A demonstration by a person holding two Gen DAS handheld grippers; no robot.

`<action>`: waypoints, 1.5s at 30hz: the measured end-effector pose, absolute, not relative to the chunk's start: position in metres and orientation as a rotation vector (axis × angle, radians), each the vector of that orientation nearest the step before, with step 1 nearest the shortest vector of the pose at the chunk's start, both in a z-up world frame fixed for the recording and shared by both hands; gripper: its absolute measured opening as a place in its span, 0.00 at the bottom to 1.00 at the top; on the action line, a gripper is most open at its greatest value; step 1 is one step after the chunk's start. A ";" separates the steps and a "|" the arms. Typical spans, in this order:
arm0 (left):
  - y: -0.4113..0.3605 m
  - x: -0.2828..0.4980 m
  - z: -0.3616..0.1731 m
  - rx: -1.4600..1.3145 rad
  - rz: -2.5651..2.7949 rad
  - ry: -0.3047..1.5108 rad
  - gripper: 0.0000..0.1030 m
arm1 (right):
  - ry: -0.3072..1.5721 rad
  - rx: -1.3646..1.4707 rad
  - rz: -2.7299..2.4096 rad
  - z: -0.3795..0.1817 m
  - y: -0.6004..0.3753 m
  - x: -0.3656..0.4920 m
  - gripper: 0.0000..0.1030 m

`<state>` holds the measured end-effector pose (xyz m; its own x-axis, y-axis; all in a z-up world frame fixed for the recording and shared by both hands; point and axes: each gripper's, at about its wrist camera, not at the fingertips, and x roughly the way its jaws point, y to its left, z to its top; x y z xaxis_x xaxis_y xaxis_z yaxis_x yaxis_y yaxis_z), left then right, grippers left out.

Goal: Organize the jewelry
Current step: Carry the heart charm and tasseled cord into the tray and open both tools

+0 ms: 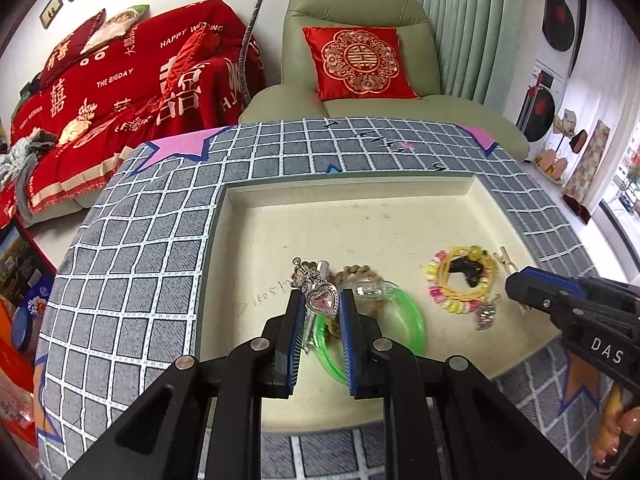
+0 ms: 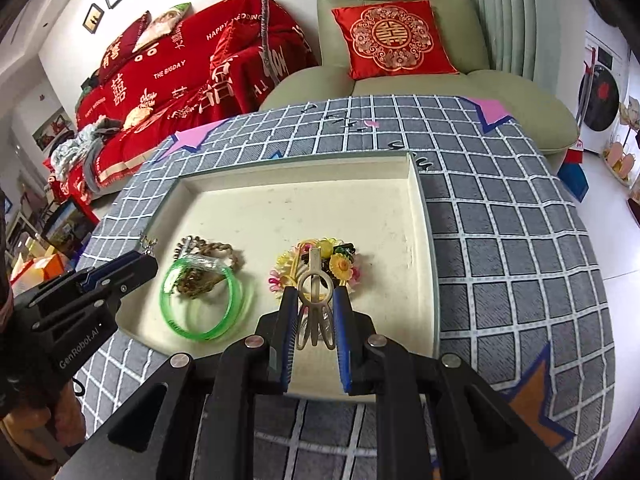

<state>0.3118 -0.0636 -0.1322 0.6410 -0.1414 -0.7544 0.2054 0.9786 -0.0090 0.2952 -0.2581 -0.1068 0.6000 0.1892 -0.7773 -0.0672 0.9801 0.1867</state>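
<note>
Home living room: sofa (image 1: 132, 92), armchair (image 1: 360, 40)

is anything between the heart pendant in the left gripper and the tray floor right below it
Yes. The left gripper holds the heart pendant over the green bangle and the braided cord lying in the tray; bare floor lies further left.

A silver charm with a pink heart (image 1: 321, 300) is up off the cream tray (image 1: 360, 216). A green bangle (image 2: 200, 300) lies flat in the tray with a brown braided cord (image 2: 212, 249). A gold hair clip (image 2: 315, 292) sits above a pile of yellow and pink bead bracelets (image 1: 460, 284).
</note>
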 end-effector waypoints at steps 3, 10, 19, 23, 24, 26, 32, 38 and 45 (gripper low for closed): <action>-0.066 0.316 -0.140 0.104 -0.187 0.858 0.28 | 0.924 0.146 0.146 -0.114 -0.258 0.302 0.18; -0.073 0.315 -0.147 0.156 -0.180 0.841 0.28 | 0.933 0.152 0.139 -0.125 -0.259 0.307 0.19; -0.070 0.316 -0.144 0.146 -0.165 0.847 0.28 | 0.942 0.188 0.145 -0.126 -0.263 0.309 0.27; -0.070 0.314 -0.142 0.153 -0.155 0.841 0.28 | 0.924 0.208 0.144 -0.121 -0.266 0.308 0.51; -0.070 0.314 -0.141 0.153 -0.156 0.837 0.28 | 0.919 0.213 0.146 -0.120 -0.267 0.307 0.51; -0.070 0.313 -0.138 0.150 -0.159 0.828 0.28 | 0.903 0.222 0.148 -0.115 -0.269 0.303 0.51; -0.074 0.312 -0.134 0.155 -0.174 0.825 0.42 | 0.862 0.258 0.145 -0.097 -0.278 0.292 0.51; -0.072 0.302 -0.122 0.136 -0.151 0.774 1.00 | 0.859 0.283 0.139 -0.090 -0.284 0.283 0.51; -0.070 0.279 -0.115 0.157 -0.153 0.787 1.00 | 0.893 0.283 0.142 -0.096 -0.281 0.268 0.52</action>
<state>0.2792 -0.0699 -0.1148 0.6963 -0.0783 -0.7134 0.1950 0.9773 0.0831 0.2684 -0.2806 -0.0959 0.6209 0.2389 -0.7466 -0.0046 0.9535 0.3013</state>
